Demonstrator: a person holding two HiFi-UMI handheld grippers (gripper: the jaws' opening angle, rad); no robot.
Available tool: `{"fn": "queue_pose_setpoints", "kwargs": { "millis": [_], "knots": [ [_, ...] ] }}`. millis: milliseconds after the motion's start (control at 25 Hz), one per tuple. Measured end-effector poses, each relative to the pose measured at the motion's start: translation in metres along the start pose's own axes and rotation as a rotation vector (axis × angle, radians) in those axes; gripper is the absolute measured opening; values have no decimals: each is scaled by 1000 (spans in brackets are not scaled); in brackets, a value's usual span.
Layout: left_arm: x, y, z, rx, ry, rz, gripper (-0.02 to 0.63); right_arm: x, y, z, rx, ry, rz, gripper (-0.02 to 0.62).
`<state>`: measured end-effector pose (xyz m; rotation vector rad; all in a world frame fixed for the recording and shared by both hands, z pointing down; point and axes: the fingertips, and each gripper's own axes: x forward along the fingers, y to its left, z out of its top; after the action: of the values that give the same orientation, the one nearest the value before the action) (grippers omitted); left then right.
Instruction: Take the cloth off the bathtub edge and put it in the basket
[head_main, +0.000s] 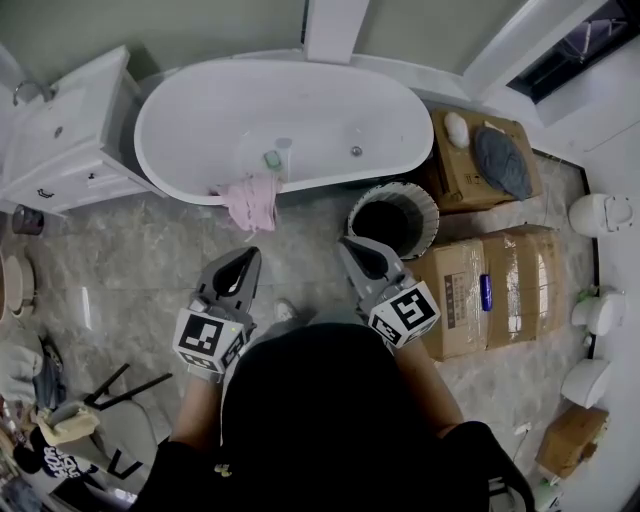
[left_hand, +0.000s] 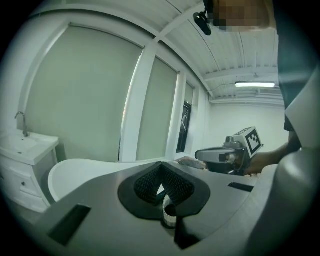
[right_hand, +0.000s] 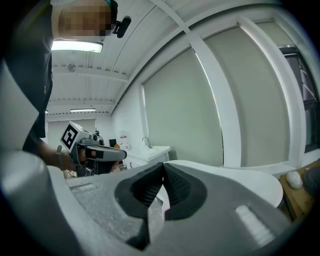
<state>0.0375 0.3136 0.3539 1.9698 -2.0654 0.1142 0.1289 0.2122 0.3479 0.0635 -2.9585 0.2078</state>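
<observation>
Head view, looking steeply down: the left gripper (head_main: 246, 260) and right gripper (head_main: 350, 246) are held side by side above a marbled floor (head_main: 140, 270), both pointing toward a white bathtub (head_main: 170, 100). Each gripper's own view shows its jaws pressed together with nothing between them. Ahead of the left gripper, a pink cloth (head_main: 250, 198) is draped over the tub's near rim and hangs down the outside. Neither gripper touches it. A round dark basket (head_main: 428, 212) stands on the floor beside the tub, just ahead of the right gripper, with cardboard boxes (head_main: 490, 290) beyond. Likely risks: the jaws must open before any grab, and a shallow pinch on a loose fold could let the cloth slip to the floor or catch on the basket's rim.
</observation>
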Motion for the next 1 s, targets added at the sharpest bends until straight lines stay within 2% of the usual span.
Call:
{"fn": "queue_pose_setpoints", "kwargs": {
  "millis": [200, 440, 840, 1000],
  "knots": [
    [0, 18, -6, 20, 15, -2, 5, 14, -3, -8, 21, 10, -15, -3],
    [22, 40, -12, -26, 34, 26, 5, 41, -28, -16, 52, 31, 0, -3],
    [112, 95, 1, -61, 81, 114, 5, 112, -120, -9, 58, 92, 108, -3],
    [145, 116, 10, -76, 96, 173, 5, 138, -156, -5, 68, 111, 162, -3]
  ]
}}
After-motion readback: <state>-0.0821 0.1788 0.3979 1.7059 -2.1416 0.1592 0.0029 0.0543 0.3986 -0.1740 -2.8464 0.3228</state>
